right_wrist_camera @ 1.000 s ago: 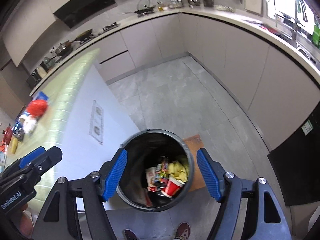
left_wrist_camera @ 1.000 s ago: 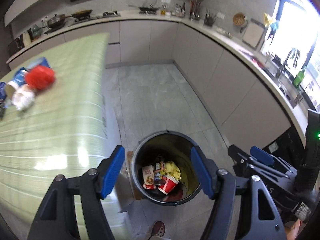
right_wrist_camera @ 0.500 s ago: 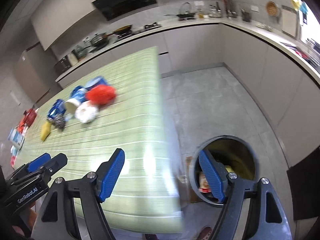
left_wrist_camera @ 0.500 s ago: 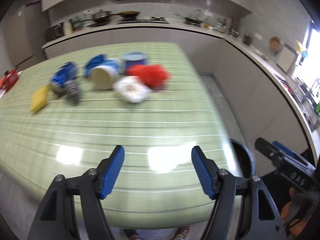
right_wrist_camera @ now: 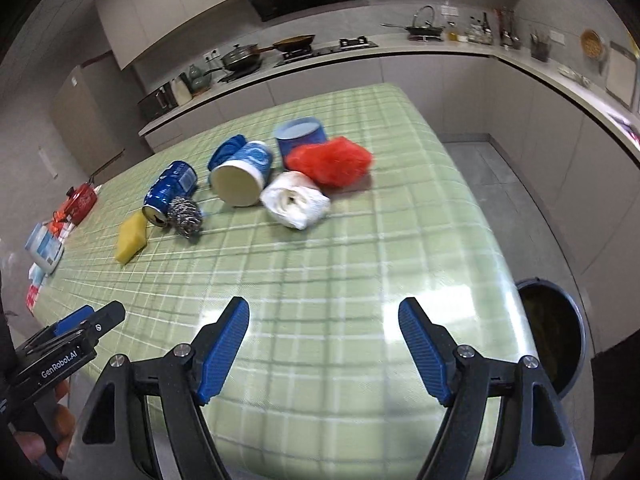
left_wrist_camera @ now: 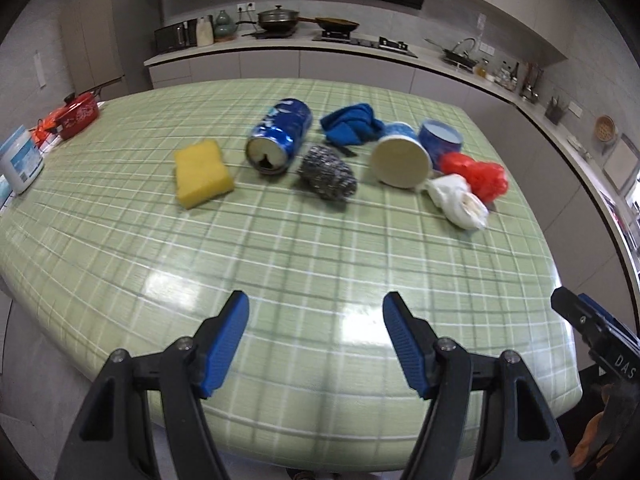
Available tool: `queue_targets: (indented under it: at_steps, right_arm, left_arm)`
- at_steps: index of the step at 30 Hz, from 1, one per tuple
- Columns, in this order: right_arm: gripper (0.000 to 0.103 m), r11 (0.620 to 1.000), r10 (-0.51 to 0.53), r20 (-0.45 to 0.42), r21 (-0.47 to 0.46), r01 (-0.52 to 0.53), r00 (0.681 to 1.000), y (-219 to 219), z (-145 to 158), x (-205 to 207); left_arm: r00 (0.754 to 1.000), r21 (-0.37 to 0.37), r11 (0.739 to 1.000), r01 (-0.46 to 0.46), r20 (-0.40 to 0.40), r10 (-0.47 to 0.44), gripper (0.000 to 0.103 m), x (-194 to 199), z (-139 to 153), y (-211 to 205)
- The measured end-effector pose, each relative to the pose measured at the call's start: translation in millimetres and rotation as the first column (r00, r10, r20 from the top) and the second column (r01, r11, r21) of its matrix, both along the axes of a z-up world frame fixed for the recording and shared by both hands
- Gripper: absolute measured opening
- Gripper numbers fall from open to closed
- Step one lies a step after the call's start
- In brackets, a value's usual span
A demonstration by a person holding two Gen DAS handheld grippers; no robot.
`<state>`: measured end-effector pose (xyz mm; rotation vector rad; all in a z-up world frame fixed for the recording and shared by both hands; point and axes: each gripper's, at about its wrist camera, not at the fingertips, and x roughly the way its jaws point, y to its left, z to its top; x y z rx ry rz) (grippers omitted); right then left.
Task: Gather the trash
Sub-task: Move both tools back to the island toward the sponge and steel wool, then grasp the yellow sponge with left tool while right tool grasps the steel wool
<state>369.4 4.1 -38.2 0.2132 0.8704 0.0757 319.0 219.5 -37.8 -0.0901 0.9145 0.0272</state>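
White crumpled paper wad [right_wrist_camera: 297,205] lies toward the table's [right_wrist_camera: 360,280] far right edge beside the red plastic bag [right_wrist_camera: 330,159], ahead of the spread, empty right gripper [right_wrist_camera: 324,344], nearer it than the equally spread left gripper [left_wrist_camera: 316,340].

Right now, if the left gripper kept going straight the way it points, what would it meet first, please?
Probably the bare green checked tablecloth: the left gripper is open, empty and angled down at it. The steel scourer lies farther along, though depth is hard to judge.

Trash bin [right_wrist_camera: 560,328] half hidden behind table edge [right_wrist_camera: 496,264], its contents too dark to tell
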Motion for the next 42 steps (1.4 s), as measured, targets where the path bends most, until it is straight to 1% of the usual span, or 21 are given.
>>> queue_targets:
  at_steps: [7,9,14,17,23,30,35,42]
  right_arm:
    - [0.079,0.993,0.116,0.026,-0.007,-0.115,0.993,37,0,46]
    - [0.079,0.987,0.161,0.025,0.012,-0.161,0.987,50,-3,61]
    - [0.079,0.970,0.242,0.034,0.005,-0.242,0.970,79,-3,80]
    - [0.079,0.964,0.266,0.033,0.011,-0.267,0.963,95,-5,92]
    - [0.079,0.959,0.284,0.041,-0.014,-0.284,0.958,136,-12,116]
    - [0.079,0.966,0.257,0.002,-0.046,-0.256,0.966,179,-28,157]
    - [0.079,0.972,0.226,-0.022,-0.064,-0.227,0.974,192,-36,179]
    - [0.079,0.974,0.211,-0.054,-0.068,-0.214,0.976,202,-48,195]
  left_arm:
    - [0.997,0.009,0.997,-0.078,-0.001,0.078,0.071,27,-3,32]
    - [0.994,0.035,0.994,-0.106,0.002,0.106,0.071,37,-4,41]
    - [0.986,0.030,0.986,-0.164,-0.020,0.165,0.071,56,-8,67]
    - [0.984,0.042,0.984,-0.172,-0.032,0.173,0.071,69,-11,78]
    - [0.988,0.033,0.989,-0.141,-0.051,0.142,0.071,100,-19,104]
    - [0.994,-0.013,0.997,-0.073,-0.085,0.072,0.071,144,-30,133]
    - [0.993,-0.032,0.999,-0.016,-0.114,0.012,0.071,169,-42,135]
    - [0.989,-0.040,0.999,-0.002,-0.145,-0.004,0.072,187,-56,142]
